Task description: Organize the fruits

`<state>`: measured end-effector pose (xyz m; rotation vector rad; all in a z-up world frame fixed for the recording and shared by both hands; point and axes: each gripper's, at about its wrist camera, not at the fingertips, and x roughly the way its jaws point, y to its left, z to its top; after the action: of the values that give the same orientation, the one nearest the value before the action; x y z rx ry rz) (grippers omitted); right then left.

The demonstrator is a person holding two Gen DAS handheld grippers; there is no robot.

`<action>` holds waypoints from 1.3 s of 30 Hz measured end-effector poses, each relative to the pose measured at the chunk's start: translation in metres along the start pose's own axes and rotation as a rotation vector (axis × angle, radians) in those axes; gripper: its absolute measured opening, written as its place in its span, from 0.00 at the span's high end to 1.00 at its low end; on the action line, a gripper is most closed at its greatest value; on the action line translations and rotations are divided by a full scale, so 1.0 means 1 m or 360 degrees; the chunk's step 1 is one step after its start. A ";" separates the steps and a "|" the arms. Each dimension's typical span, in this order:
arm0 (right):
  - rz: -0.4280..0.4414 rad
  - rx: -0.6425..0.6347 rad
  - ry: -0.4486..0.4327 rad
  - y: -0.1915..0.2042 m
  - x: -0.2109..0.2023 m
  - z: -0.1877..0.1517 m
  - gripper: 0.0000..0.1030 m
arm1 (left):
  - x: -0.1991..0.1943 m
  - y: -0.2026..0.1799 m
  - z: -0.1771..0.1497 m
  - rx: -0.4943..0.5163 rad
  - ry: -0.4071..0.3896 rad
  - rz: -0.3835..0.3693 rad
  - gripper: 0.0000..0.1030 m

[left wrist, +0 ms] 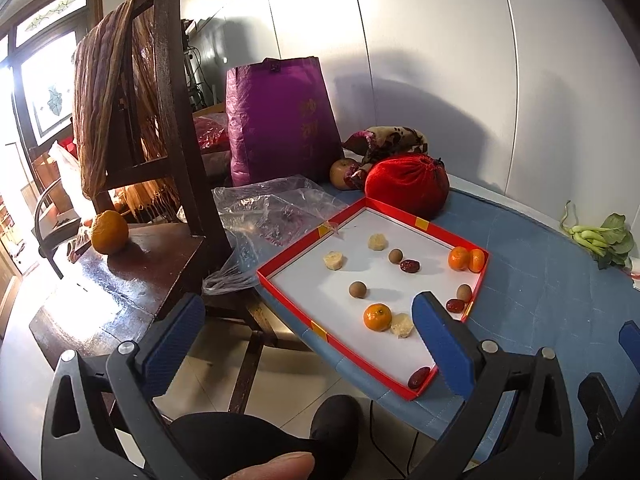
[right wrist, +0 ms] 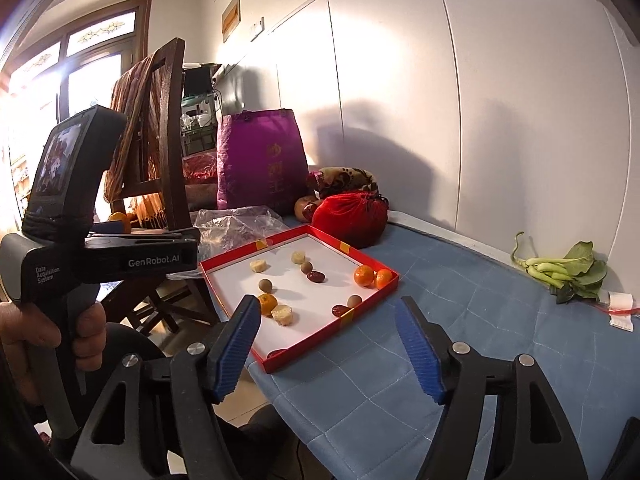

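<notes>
A red-rimmed tray [left wrist: 400, 209] [right wrist: 328, 242] with a white floor lies on the blue quilted surface. In it lie small mandarins [left wrist: 377, 317] [right wrist: 364, 275], brown longans [left wrist: 357, 290] [right wrist: 265, 285], red dates [left wrist: 409, 266] [right wrist: 315, 277] and pale peeled fruit pieces [left wrist: 334, 260] [right wrist: 282, 314]. My left gripper [left wrist: 306, 334] is open and empty, held before the tray's near left edge. My right gripper [right wrist: 326, 346] is open and empty, held before the tray's near corner. The left tool's body [right wrist: 108, 256] shows at the left of the right wrist view.
A big orange [left wrist: 109, 232] sits on a dark wooden chair [left wrist: 132, 264] left of the tray. A clear plastic bag [left wrist: 264, 216], purple bag [left wrist: 280, 120], red pouch [left wrist: 406, 184] and an apple [left wrist: 340, 174] stand behind. Greens [right wrist: 560, 270] lie at right.
</notes>
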<state>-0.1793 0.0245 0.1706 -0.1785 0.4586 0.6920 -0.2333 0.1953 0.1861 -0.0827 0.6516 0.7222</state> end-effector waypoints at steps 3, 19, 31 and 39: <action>-0.0030 0.0006 0.0020 -0.002 0.003 -0.001 0.29 | 0.001 0.000 -0.001 0.0017 -0.0009 0.0002 0.00; -0.0042 0.0045 -0.0057 0.011 -0.017 0.027 0.20 | -0.038 0.025 -0.007 0.0001 -0.0072 0.0050 0.00; -0.0132 -0.0137 -0.0181 0.045 -0.046 0.016 0.18 | -0.067 0.052 -0.019 0.0010 -0.0117 0.0134 0.00; -0.0124 -0.0042 -0.0180 0.027 -0.046 0.012 0.17 | -0.066 0.054 -0.020 0.0018 -0.0101 0.0149 0.00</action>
<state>-0.2233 0.0221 0.2025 -0.1804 0.3324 0.6283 -0.3152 0.1917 0.2160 -0.0188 0.6019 0.8080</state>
